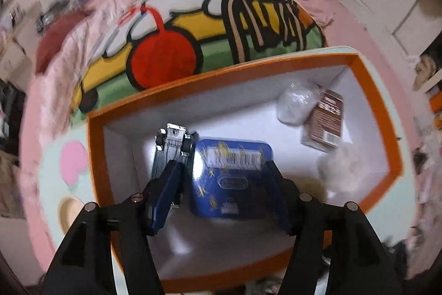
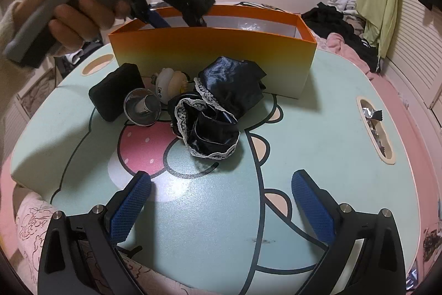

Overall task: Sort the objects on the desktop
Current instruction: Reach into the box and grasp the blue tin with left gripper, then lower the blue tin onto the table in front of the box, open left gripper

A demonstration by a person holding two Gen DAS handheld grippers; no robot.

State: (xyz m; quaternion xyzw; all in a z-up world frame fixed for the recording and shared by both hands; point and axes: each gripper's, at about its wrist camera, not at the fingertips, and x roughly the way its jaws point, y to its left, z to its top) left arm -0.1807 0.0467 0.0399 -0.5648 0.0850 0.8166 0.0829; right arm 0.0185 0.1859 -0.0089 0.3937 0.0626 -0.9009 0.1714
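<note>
Hovering over the orange box (image 1: 375, 112), the left gripper (image 1: 221, 184) has open jaws above the blue tin (image 1: 232, 173); the right gripper (image 2: 221, 201), jaws open and empty, faces the dark cloth (image 2: 218, 112) ahead at the surface's middle.

Inside the orange box (image 1: 386, 129), the blue tin (image 1: 234, 173) is smeared by motion blur and its label cannot be read. Beside it, the toy car (image 1: 171, 148) is partly covered by a finger (image 1: 163, 198). A pale fluffy lump (image 1: 342, 167) cannot be identified.
</note>
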